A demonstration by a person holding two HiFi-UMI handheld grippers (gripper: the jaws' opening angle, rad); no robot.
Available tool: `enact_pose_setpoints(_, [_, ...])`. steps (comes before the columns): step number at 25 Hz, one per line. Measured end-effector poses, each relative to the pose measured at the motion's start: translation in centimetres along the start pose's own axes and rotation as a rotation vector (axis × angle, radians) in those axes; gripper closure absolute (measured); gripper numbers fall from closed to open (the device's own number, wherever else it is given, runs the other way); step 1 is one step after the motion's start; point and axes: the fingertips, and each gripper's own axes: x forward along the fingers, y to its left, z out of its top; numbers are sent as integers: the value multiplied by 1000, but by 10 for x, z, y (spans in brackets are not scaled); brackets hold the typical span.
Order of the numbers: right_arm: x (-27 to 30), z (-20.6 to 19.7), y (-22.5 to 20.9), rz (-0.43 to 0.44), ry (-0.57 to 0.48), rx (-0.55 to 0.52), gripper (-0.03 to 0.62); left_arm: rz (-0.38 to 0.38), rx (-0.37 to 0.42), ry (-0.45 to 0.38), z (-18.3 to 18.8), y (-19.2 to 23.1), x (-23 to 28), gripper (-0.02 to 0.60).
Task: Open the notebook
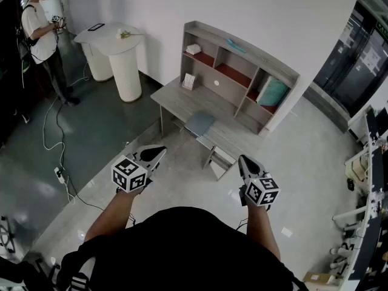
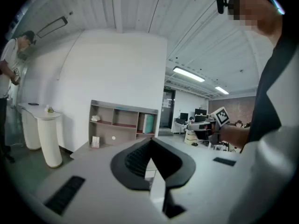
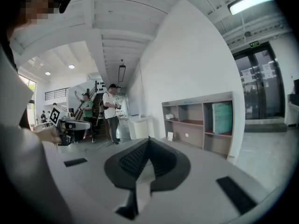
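A grey wooden desk with a shelved back (image 1: 176,99) stood against the white wall (image 1: 254,23). Only the head view showed the flat grey-blue notebook (image 1: 200,124), lying at the desk's front edge (apparently closed). The left gripper (image 1: 160,152) and right gripper (image 1: 242,159) hung well short of the desk. Each gripper view showed its jaw tips pressed together on nothing, with the desk's shelves beyond them
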Motion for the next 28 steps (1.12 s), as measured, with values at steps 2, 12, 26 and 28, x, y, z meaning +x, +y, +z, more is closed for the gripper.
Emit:
enact_pose_setpoints(2, [4, 1, 7, -2, 0, -1, 592, -5, 0, 1, 0, 7, -2, 572])
enact_pose_setpoints(12, [27, -1, 36, -51, -44, 52, 592, -71, -17, 33, -13, 48, -14, 572])
enact_pose_setpoints(26, [66, -10, 83, -115, -8, 40, 592, -103, -62, 55, -33, 110, -41, 572])
enact_pose_setpoints(28, [69, -12, 82, -131, 6, 43, 594, -103, -72, 50, -34, 115, -42, 572])
